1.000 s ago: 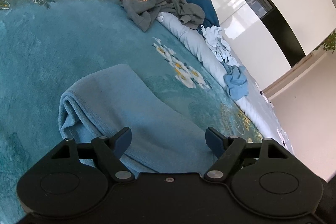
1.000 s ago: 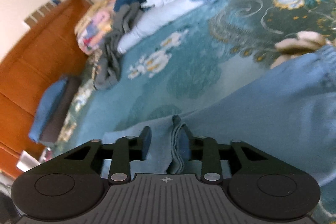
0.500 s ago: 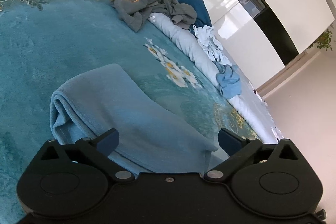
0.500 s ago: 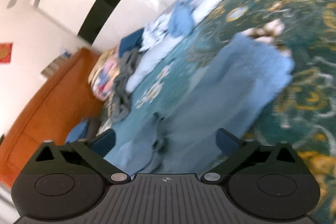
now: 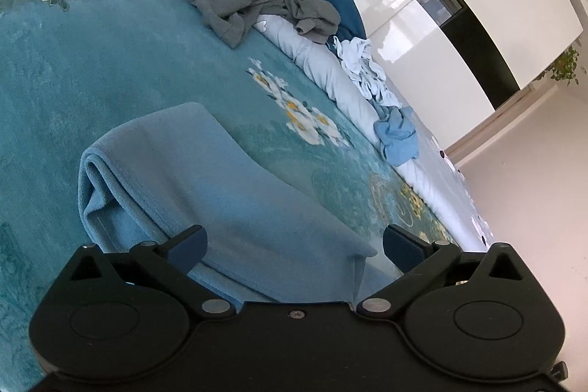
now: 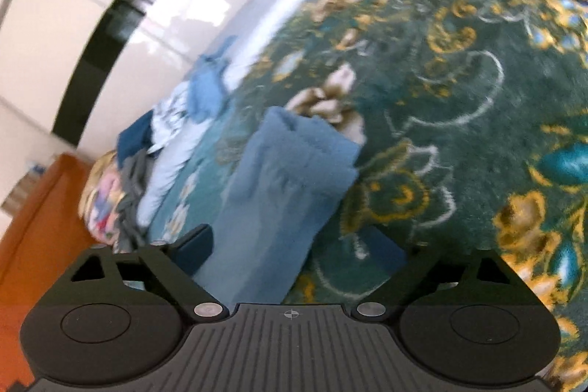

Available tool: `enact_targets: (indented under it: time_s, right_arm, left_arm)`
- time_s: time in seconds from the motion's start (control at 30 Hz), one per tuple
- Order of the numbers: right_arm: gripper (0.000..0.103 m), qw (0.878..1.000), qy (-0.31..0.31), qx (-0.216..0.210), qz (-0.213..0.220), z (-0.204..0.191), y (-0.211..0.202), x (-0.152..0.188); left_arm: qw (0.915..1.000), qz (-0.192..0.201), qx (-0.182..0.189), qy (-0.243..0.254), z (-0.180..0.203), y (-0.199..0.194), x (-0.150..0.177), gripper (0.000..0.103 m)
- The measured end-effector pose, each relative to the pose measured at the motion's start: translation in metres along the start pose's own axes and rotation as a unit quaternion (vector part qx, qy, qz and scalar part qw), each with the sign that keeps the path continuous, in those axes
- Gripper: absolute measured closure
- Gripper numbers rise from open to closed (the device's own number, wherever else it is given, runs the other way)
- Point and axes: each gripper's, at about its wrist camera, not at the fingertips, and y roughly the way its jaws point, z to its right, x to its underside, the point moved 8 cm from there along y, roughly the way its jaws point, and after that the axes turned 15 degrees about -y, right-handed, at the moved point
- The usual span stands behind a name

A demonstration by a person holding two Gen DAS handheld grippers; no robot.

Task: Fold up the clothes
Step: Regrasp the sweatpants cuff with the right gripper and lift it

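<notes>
Soft, light stuff, that blue garment (image 5: 220, 193) lying folded on the teal bedspread (image 5: 92, 61); it looks limp and likely to sag, so I'd pinch a hemmed edge or corner through all layers. The left gripper (image 5: 294, 247) hangs over its near end, jaws wide apart, gripping nothing. The right gripper (image 6: 294, 245) has the cloth running up between its jaws, which are closing but clear of it.
</notes>
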Motion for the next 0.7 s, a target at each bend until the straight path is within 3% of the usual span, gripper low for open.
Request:
enact_targets:
  time_s: [0.07,0.17,0.23,0.33,0.43,0.7]
  right_arm:
    - [0.017,1.0,0.012,0.001,0.001,0.002,0.004,-0.001]
    - [0.033,1.0,0.028,0.002,0.004,0.004,0.011,-0.004]
    - [0.057,0.999,0.043,-0.005,-0.005,0.004,0.017,-0.006]
    - [0.083,0.999,0.051,0.005,-0.015,0.004,0.025,-0.006]
    - [0.09,0.999,0.044,0.014,-0.011,0.001,0.023,-0.007]
    - [0.093,1.0,-0.024,0.013,0.009,-0.027,0.013,-0.02]
  left_arm:
    - [1.0,-0.001,-0.001,0.0,0.0,0.0,0.0,0.002]
    - [1.0,-0.003,-0.002,-0.002,-0.001,0.001,0.0,0.002]
    - [1.0,-0.004,-0.002,-0.002,-0.001,0.002,0.0,0.002]
    - [1.0,-0.006,-0.002,-0.004,-0.001,0.002,0.0,0.002]
    - [0.9999,-0.007,-0.003,-0.007,-0.001,0.003,0.0,0.002]
    - [0.9998,0.013,-0.004,-0.017,-0.004,-0.003,-0.005,0.002]
